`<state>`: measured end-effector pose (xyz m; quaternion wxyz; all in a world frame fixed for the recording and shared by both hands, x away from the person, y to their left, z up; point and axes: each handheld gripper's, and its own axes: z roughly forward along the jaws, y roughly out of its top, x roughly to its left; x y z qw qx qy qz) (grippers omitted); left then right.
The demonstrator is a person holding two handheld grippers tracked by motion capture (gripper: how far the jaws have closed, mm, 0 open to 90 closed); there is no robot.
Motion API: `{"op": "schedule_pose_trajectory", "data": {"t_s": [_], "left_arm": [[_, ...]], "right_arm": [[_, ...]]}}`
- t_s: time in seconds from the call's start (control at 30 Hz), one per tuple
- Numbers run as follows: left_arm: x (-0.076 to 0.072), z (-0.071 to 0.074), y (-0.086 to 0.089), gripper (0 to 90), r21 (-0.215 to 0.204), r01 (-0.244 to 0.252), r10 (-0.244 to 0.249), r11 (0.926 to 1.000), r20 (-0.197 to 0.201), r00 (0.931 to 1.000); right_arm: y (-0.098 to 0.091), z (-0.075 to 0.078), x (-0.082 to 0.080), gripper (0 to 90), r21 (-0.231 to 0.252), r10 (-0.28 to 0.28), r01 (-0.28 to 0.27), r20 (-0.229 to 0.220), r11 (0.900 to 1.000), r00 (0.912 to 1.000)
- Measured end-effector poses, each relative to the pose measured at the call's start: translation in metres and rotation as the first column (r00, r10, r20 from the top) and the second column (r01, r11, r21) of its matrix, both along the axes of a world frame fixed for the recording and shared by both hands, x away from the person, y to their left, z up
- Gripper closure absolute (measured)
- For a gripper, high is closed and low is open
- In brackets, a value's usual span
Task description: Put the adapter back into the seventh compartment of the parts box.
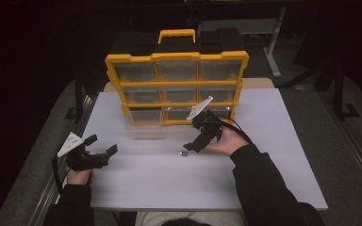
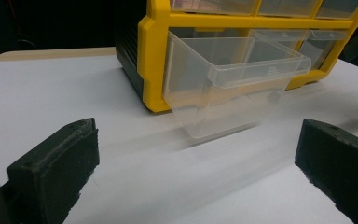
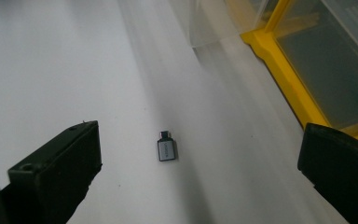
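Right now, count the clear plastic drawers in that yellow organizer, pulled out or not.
9, in three rows of three in the yellow plastic organizer. Eight sit pushed in; the bottom-left clear plastic drawer is pulled out toward the person. None looks hidden.

Small grey brushed-metal adapter [image 3: 166, 149], dull sheen. Clear glossy plastic drawer [image 2: 228, 84]. Yellow plastic organiser [image 1: 176, 87]. Matt white tabletop [image 1: 136, 179].

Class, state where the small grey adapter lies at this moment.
The small grey adapter lies on the white table, just ahead of the open right claw and in front of the yellow drawer cabinet; the right gripper view shows it between the jaws.
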<state>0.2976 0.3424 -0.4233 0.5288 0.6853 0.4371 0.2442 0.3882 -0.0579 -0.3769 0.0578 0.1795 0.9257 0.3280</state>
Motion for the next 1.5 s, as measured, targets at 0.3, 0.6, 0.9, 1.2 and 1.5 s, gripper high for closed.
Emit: {"op": "schedule_pose_trajectory", "data": {"t_s": [0.3,0.6,0.9,1.2,1.5], "left_arm": [[0.000,0.000,0.000,0.0,-0.001,0.000,0.000,1.0000,-0.001,1.0000],[0.000,0.000,0.000,0.0,-0.003,-0.001,0.001,1.0000,-0.001,1.0000],[0.001,0.000,0.000,0.0,-0.002,0.002,-0.002,1.0000,-0.001,1.0000],[0.000,0.000,-0.001,0.0,-0.005,0.010,-0.010,0.9999,0.000,0.9999],[0.001,-0.001,-0.001,0.0,0.000,0.013,-0.013,0.9999,-0.003,0.9999]], "right_arm": [[0.008,-0.009,0.002,0.0,-0.020,0.020,-0.020,-0.017,0.9996,0.9997],[0.015,-0.021,0.005,0.0,-0.042,0.039,-0.041,-0.037,0.9983,0.9985],[0.023,-0.034,0.007,0.0,-0.083,0.059,-0.064,-0.064,0.9945,0.9962],[0.028,-0.044,0.008,2.7,-0.118,0.079,-0.091,-0.108,0.9888,0.9911],[0.030,-0.047,0.007,15.7,-0.138,0.094,-0.112,-0.127,0.9840,0.9874]]}}
